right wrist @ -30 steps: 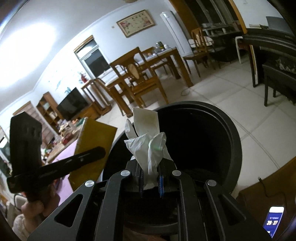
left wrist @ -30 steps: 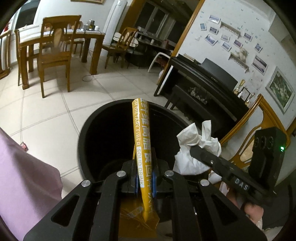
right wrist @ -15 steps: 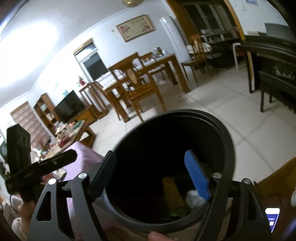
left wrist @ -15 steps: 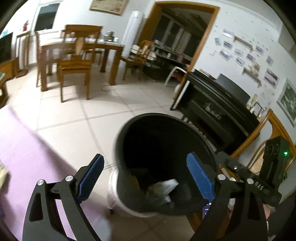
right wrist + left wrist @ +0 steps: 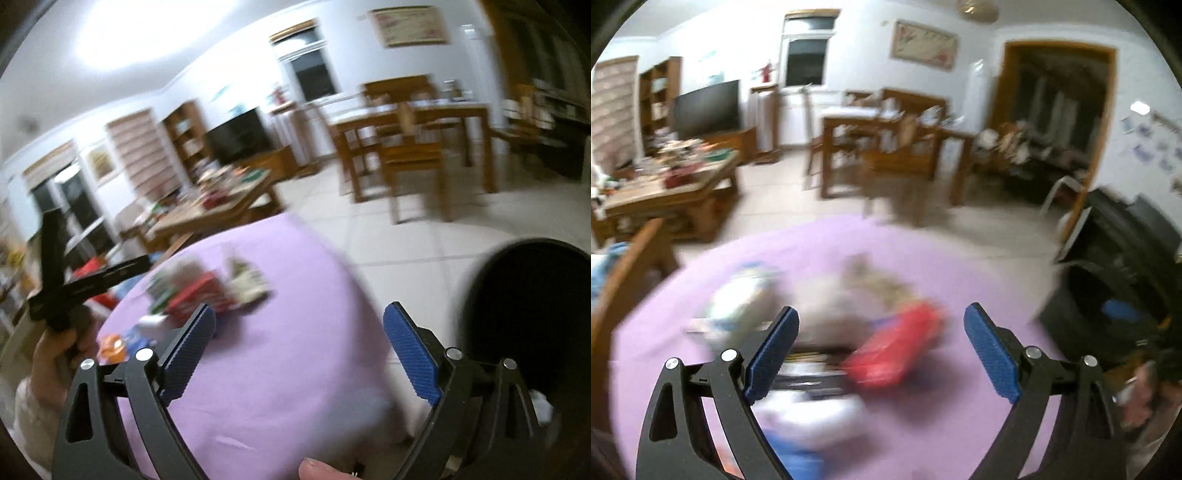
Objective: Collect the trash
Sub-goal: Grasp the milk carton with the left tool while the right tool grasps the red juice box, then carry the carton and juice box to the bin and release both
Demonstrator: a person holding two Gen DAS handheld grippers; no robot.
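Purple-clothed counter [image 5: 960,266] lay beneath both wide-open, empty claws, left claw [image 5: 881,349] and right claw [image 5: 299,343]; steadying over the red wrapper [image 5: 897,350] before closing seemed wise.

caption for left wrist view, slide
Open left hand-held gripper above blurred trash on the purple tablecloth, black bin at right.

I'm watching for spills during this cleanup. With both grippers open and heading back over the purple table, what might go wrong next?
1. The litter is bunched together: the red packet lies against other wrappers, so the open left gripper may grab two pieces or knock one away.
2. The bin stands beside the table, close to the right gripper; a wide swing might bump it.
3. Both views are blurred by motion, so aiming now is unreliable.
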